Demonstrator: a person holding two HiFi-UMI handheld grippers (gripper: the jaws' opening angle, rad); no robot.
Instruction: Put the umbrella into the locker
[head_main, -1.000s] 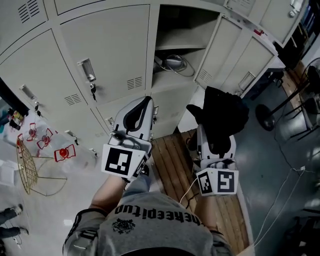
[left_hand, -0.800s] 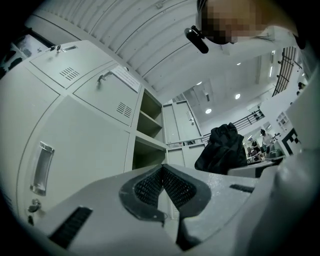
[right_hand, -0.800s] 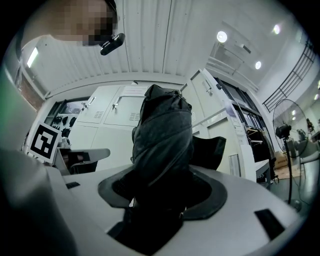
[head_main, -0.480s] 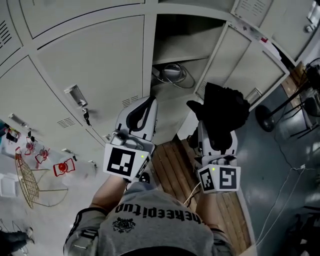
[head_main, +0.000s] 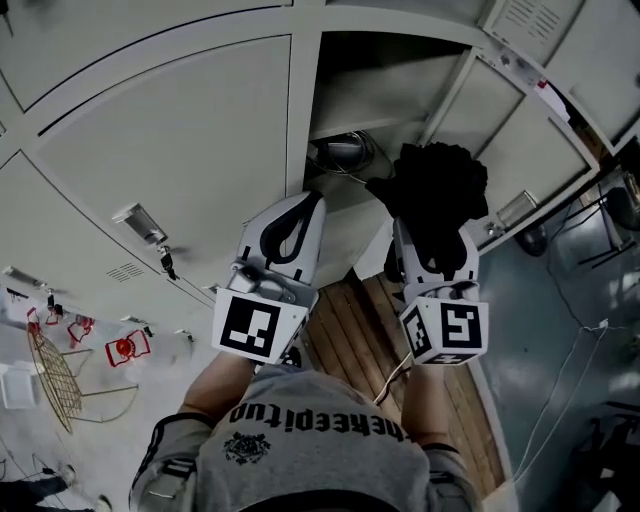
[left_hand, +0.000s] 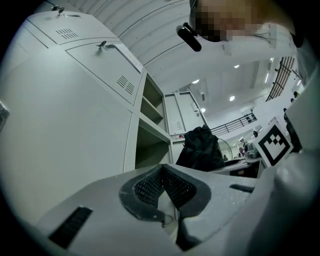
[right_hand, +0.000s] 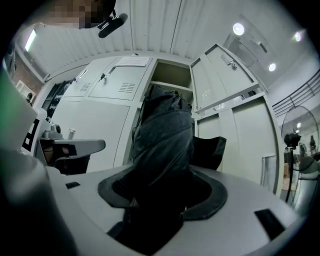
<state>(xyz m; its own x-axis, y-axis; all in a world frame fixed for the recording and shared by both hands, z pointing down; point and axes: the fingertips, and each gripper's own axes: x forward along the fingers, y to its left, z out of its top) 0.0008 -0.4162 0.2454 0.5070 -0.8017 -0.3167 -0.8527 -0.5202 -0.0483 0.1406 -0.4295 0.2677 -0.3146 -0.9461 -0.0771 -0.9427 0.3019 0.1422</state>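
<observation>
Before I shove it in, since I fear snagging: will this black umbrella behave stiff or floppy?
Probably floppy on the outside: the umbrella's fabric bunches in loose folds above the right gripper. It is likely light, since that one gripper alone carries it. The loose cloth may catch on the locker's shelf edge.

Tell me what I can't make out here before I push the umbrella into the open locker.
- Head view: the grey object on the shelf of the locker is dim and partly behind the umbrella, so I cannot identify it.
- Right gripper view: the umbrella fills the right gripper, hiding the jaws' pads and the shelf beyond.
- Left gripper view: the locker is seen edge-on, so its contents are out of sight.
</observation>
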